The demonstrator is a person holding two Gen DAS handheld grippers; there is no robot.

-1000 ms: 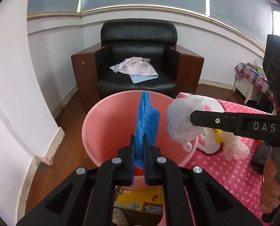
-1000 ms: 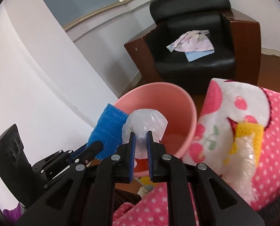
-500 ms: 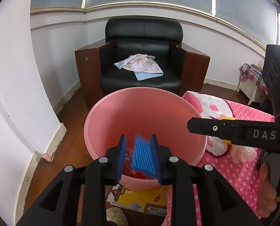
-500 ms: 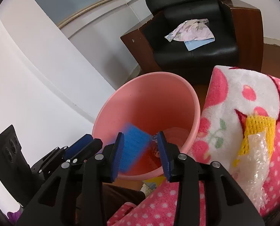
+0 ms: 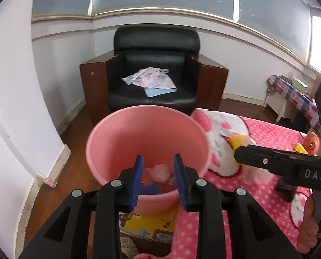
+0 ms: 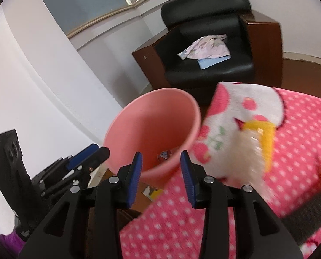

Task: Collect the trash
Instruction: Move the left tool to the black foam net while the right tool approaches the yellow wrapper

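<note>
A pink bucket (image 5: 125, 138) stands on the floor beside the bed; it also shows in the right wrist view (image 6: 160, 112). Inside it lie a blue sponge piece (image 5: 151, 188) and a crumpled white bag (image 5: 160, 171). My left gripper (image 5: 158, 181) is open and empty just above the bucket's near rim. My right gripper (image 6: 161, 180) is open and empty over the bucket's near edge; it appears in the left wrist view as a black bar (image 5: 279, 165). A bubble-wrap piece (image 6: 250, 159) lies on the bed near a yellow patch (image 6: 266, 133).
A pink polka-dot blanket (image 6: 301, 129) covers the bed on the right. An orange object (image 5: 311, 143) lies on it. A black armchair (image 5: 154, 73) with clothes on the seat stands behind the bucket. A white wall runs along the left. A black item (image 6: 307, 213) lies on the bed.
Both grippers opened. The blue sponge dropped from the left one and the white bag from the right one into the bucket. The right gripper has shifted right toward the bed.
</note>
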